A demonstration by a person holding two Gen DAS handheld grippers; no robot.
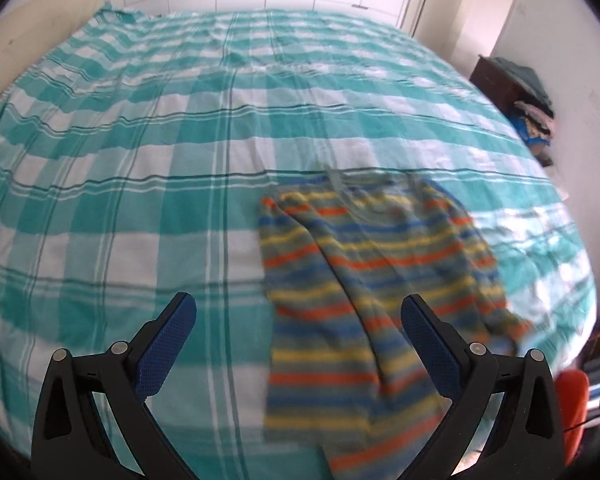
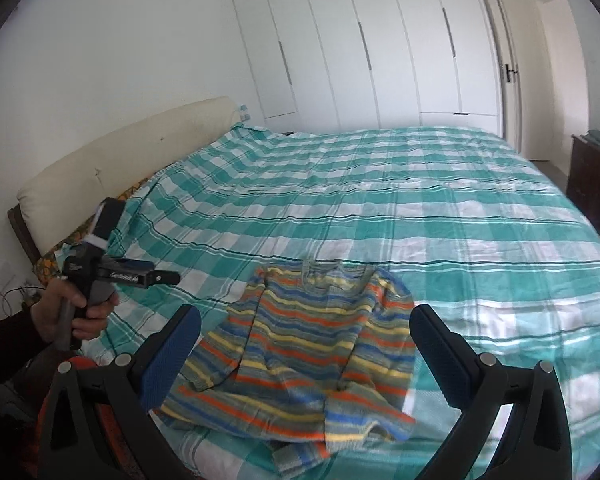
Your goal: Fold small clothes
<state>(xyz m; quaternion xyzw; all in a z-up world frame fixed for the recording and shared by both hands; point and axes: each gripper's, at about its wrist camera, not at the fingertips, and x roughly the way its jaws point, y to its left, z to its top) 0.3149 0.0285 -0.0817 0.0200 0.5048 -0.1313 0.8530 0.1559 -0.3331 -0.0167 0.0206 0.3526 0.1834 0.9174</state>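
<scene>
A small striped shirt (image 1: 364, 280), grey-green with orange, yellow and blue stripes, lies on the teal-and-white checked bed cover (image 1: 140, 160) near the front edge, its sleeves folded inward. It also shows in the right wrist view (image 2: 300, 352). My left gripper (image 1: 299, 308) is open and empty, above the shirt's left part. My right gripper (image 2: 305, 320) is open and empty, above the shirt. The left gripper also shows in the right wrist view (image 2: 156, 278), held in a hand at the left, side-on.
The bed (image 2: 420, 200) fills both views. A cream headboard (image 2: 120, 160) stands at the left, white wardrobes (image 2: 360, 48) behind. A dark wooden cabinet (image 1: 496, 80) with piled clothes stands at the right. An orange object (image 1: 572, 408) sits by the bed's front right edge.
</scene>
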